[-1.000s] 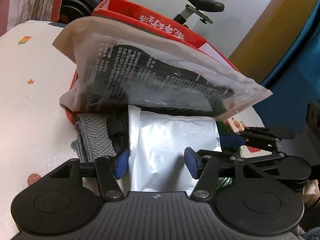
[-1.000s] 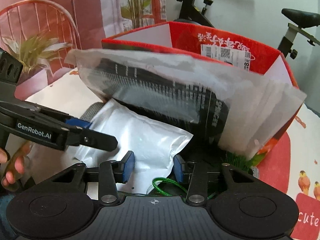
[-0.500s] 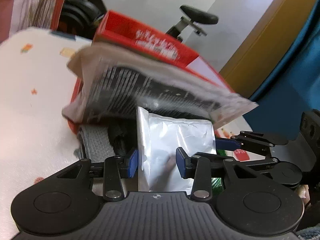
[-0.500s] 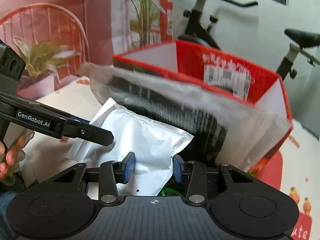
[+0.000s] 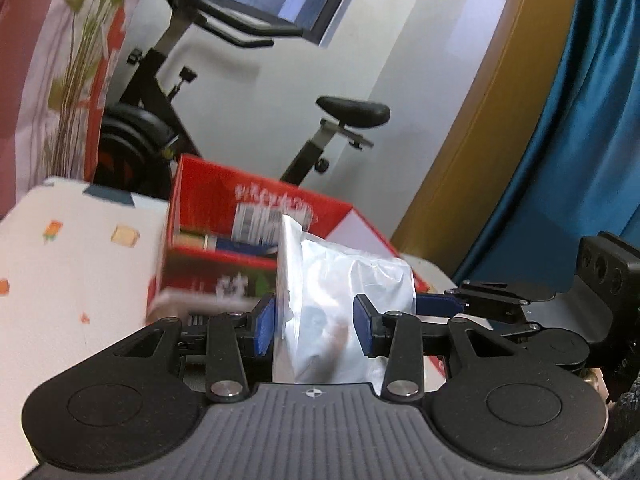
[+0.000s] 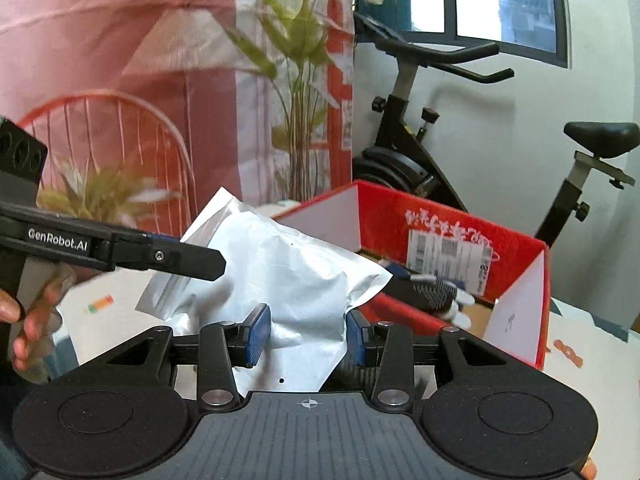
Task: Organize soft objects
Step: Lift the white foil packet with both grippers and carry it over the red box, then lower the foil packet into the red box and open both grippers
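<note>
white printed tabletop point(image 5: 60, 280) | red cardboard box point(image 6: 440, 220) | crinkled silver pouch point(image 6: 288, 272)

pouch point(image 5: 344, 280): silvery foil-like plastic, crinkled, with a soft sheen
box point(image 6: 448, 224): red printed cardboard, plain white inside, paper label stuck on
left gripper point(image 5: 314, 330): matt black plastic, ribbed grey housing, blue rubbery pads, bright metal screws
right gripper point(image 6: 308, 334): same matt black plastic, blue pads
bench point(image 5: 72, 264): pale matt cover, printed with small coloured motifs
curtain point(image 5: 592, 128): blue cloth at right, slightly lustrous

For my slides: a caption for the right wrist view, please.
Both grippers hold a silver pouch lifted in front of a red box.
</note>
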Tool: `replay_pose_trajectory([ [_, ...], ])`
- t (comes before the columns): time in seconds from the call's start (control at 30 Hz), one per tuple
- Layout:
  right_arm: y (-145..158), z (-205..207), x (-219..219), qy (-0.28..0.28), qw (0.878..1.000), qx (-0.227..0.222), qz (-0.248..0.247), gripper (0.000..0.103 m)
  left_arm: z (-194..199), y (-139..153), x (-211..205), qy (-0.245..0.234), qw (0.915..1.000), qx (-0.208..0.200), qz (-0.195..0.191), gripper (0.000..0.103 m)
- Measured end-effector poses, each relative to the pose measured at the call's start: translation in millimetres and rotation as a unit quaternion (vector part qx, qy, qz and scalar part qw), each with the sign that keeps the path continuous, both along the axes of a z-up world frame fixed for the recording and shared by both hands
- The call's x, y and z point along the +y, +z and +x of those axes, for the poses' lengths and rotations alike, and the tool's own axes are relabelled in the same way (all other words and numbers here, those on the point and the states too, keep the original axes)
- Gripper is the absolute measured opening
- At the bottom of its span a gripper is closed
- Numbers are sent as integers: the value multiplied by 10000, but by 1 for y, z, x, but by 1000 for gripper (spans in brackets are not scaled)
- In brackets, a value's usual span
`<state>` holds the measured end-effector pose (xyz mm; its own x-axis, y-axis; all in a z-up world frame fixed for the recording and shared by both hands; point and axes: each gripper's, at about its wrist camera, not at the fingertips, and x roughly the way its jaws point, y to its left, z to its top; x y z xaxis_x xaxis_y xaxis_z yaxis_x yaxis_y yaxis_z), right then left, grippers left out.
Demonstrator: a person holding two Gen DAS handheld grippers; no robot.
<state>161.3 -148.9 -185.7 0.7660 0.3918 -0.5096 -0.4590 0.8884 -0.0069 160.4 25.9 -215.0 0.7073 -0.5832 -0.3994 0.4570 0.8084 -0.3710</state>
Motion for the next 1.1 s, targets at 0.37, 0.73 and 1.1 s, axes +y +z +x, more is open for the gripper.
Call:
replay_pose_trajectory([
  [0.37,31,33,-7,-126,9994,-327,-6,38,31,26,-9,61,9998,-183,-59,43],
  [0.73,48,93,-22,-395,9978,-527,-17,38,90,58,-33,179,9984,-452,271,43],
  [1.1,-5,145,-21,-547,9976,335,-272,38,148,13,-43,-48,9949,488,881,43],
])
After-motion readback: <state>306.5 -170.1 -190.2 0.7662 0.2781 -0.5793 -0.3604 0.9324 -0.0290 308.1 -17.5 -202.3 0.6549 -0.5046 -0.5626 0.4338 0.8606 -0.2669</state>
